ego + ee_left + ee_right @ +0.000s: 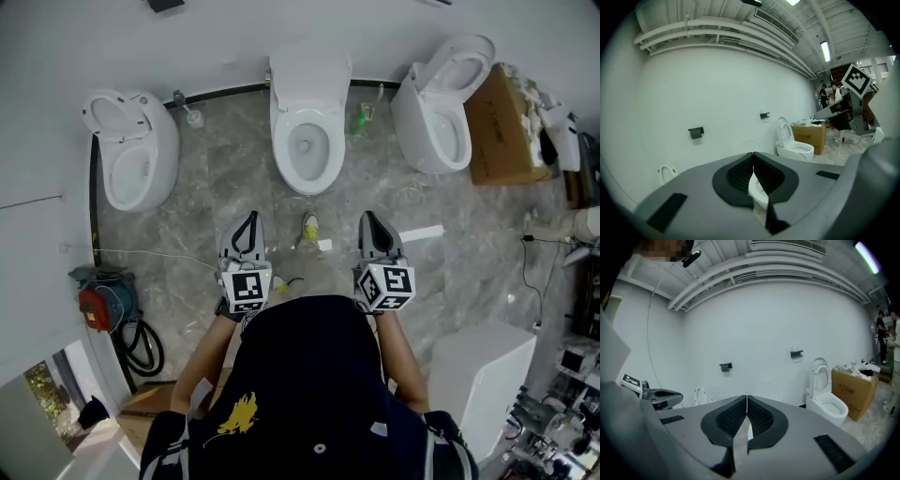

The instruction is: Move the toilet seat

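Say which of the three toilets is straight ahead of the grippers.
The middle toilet; it alone lines up between the left gripper and the right gripper.

A brown cardboard box (502, 127) stands well ahead and to the right of the right gripper's fingers (373, 234). A green bottle (360, 120) sits straight ahead of them. A red machine (98, 305) with a black hose (141, 345) lies to the left of the left gripper's fingers (250, 223).

The toilet (309, 80) is white, the floor (206, 206) grey and marbled, the cardboard box (502, 127) brown. The left gripper (247, 220) and right gripper (368, 219) are grey, with black-and-white square markers.
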Available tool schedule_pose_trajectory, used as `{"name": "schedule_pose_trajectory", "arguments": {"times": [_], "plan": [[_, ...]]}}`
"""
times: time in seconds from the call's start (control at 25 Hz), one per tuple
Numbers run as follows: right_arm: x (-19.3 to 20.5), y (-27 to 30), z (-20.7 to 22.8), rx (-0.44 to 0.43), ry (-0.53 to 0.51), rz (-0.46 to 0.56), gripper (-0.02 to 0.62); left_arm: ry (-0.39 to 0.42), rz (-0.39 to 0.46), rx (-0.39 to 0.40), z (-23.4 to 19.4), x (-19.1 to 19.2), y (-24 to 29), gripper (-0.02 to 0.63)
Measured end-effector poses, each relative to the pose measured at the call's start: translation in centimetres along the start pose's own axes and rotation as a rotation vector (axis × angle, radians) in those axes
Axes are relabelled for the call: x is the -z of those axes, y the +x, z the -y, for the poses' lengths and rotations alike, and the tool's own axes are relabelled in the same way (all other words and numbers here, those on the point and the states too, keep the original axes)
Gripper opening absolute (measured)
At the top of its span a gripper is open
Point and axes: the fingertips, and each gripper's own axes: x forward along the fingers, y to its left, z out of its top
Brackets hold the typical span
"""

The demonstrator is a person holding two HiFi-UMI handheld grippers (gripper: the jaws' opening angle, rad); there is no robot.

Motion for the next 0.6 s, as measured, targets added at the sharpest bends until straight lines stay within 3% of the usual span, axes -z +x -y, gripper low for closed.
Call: {"name": "schedule_pose_trajectory", "arguments": {"times": [0.08, 0.4, 0.6], "plan": [[-1.0, 2.9, 1.8, -0.005, 0.006, 0.012, 0.031, 0.032, -0.014, -0.014, -0.3, 0.0, 2.7, 0.018], [-4.6, 14.0, 7.6, -0.112, 0.037, 0.000, 0.031, 0.018, -0.105, -0.055, -1.8, -0.8, 13.6, 0.018], [-3.3, 19.0, 9.7, -0.197, 0.058, -0.074, 0.031, -0.089, -0.101, -0.114, -3.5, -1.2, 19.0, 0.018]]}}
